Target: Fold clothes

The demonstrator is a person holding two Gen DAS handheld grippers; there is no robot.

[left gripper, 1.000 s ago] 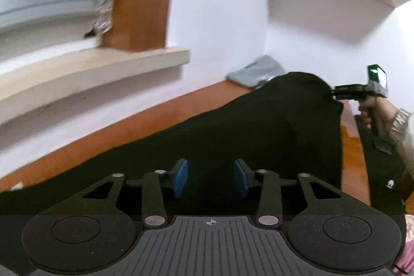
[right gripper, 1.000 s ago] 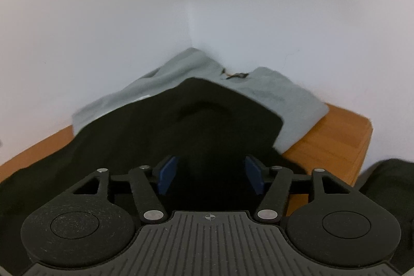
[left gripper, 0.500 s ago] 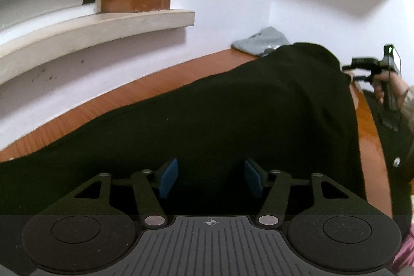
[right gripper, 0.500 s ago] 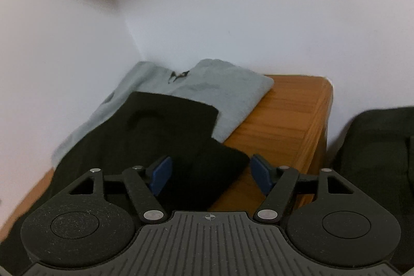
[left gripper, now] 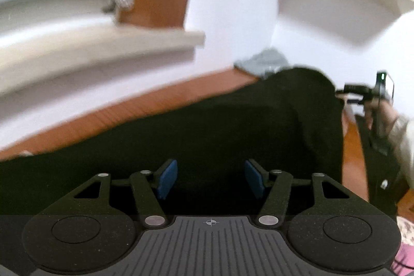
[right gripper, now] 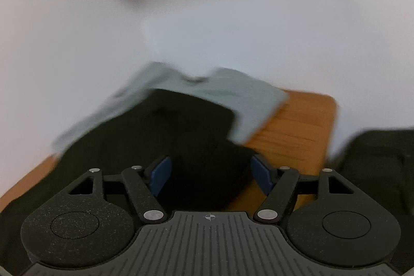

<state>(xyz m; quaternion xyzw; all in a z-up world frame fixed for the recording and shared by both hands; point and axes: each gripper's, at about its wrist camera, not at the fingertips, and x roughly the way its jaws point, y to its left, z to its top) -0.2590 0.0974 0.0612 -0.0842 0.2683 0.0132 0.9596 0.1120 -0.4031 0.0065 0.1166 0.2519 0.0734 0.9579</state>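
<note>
Left wrist view, blurred: left gripper (left gripper: 211,179) jaws apart over black garment (left gripper: 220,128).

- Left black plastic claw (left gripper: 211,179): blue pads, silver pivot screws, ribbed grey base with crosshair mark.
- Right black plastic claw (right gripper: 211,175): same build.
- Bare-skinned right hand (left gripper: 380,115), pale sleeve.
</note>
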